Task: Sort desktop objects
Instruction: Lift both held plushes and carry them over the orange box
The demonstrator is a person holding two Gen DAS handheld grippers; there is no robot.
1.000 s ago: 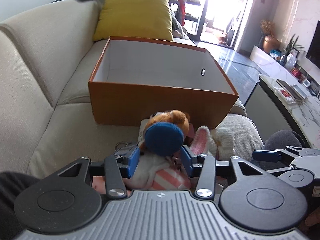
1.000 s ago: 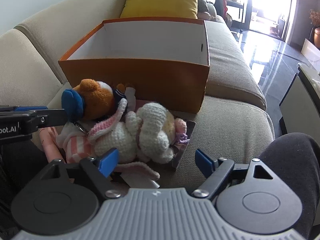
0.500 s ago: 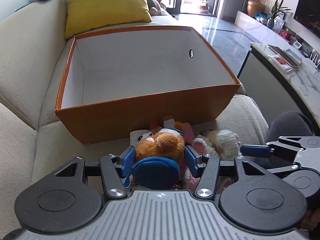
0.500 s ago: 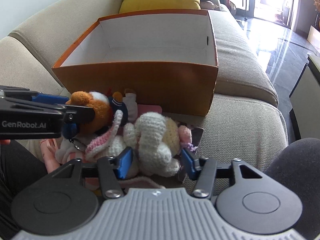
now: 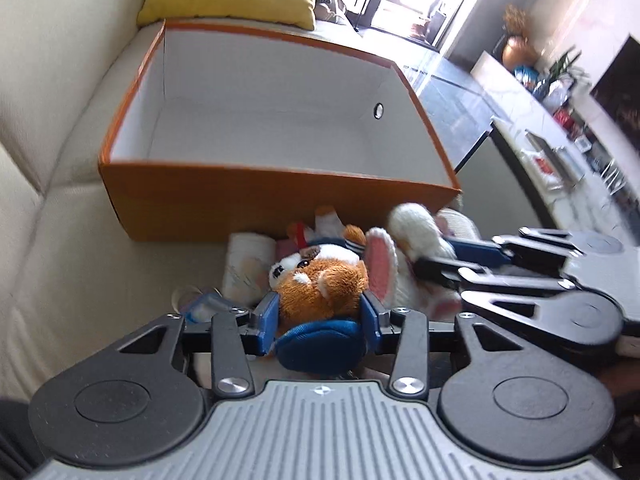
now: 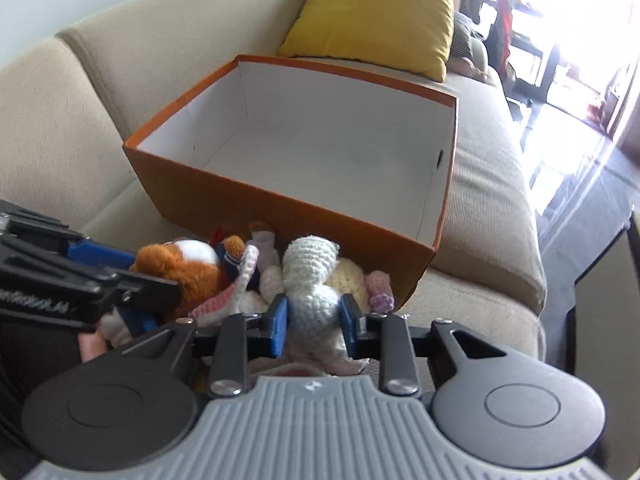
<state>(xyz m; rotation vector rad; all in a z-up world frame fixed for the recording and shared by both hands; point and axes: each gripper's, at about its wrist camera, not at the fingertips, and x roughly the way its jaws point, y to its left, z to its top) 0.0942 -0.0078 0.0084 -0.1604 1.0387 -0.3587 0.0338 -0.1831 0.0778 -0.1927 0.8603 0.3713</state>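
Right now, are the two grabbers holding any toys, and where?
Yes. The left gripper squeezes the orange plush dog around its head; the right gripper squeezes the white crocheted toy around its middle.

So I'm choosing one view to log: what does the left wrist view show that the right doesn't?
Left wrist only: the orange plush's face between the left gripper's fingers, a booklet, a TV counter.
Right wrist only: the right gripper shut on the white crochet toy.
Both: the orange box, holding nothing visible, and the yellow cushion.
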